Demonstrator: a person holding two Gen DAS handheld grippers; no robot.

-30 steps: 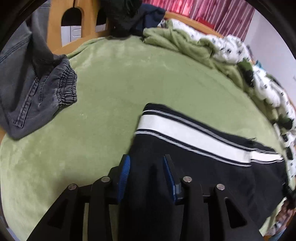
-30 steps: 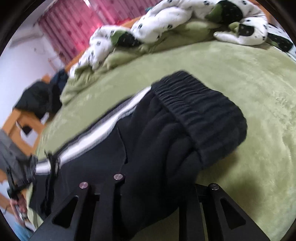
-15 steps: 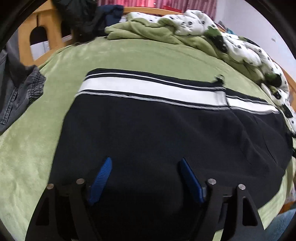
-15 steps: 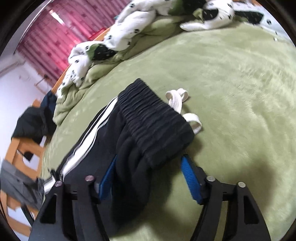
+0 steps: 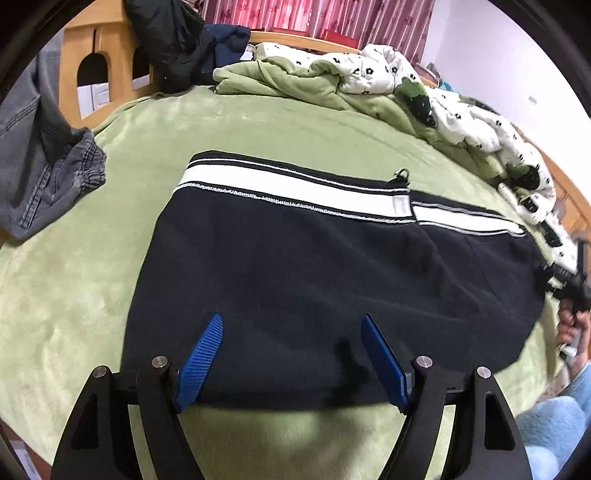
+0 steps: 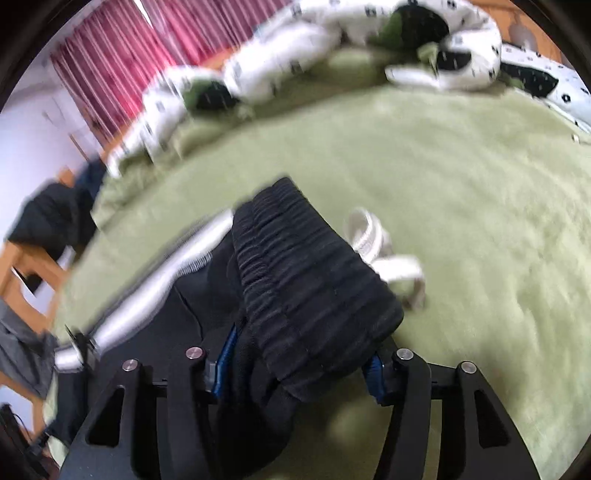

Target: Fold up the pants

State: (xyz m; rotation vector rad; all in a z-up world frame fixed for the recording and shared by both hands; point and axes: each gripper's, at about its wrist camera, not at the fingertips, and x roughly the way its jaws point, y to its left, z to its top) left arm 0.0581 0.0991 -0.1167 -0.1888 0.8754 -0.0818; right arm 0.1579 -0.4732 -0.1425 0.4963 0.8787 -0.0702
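Observation:
Black pants (image 5: pixel 295 266) with a white side stripe (image 5: pixel 295 188) lie folded flat on the green bed cover. My left gripper (image 5: pixel 291 339) is open, its blue pads wide apart just above the pants' near edge, holding nothing. In the right wrist view the ribbed black waistband (image 6: pixel 314 291) lies bunched between my right gripper's (image 6: pixel 299 369) jaws, which stand apart. A white drawstring (image 6: pixel 380 254) spills out beside the waistband. The right wrist view is blurred.
Grey jeans (image 5: pixel 40 170) hang over the wooden bed frame (image 5: pixel 107 74) at left. A rumpled green and white patterned quilt (image 5: pixel 406 92) lies along the far side. Dark clothes (image 5: pixel 177 40) drape over the headboard. Red curtains (image 5: pixel 317 18) hang behind.
My left gripper opened, let go of the pants and pulled back a little toward their near edge. My right gripper opened around the waistband, and the drawstring came into view.

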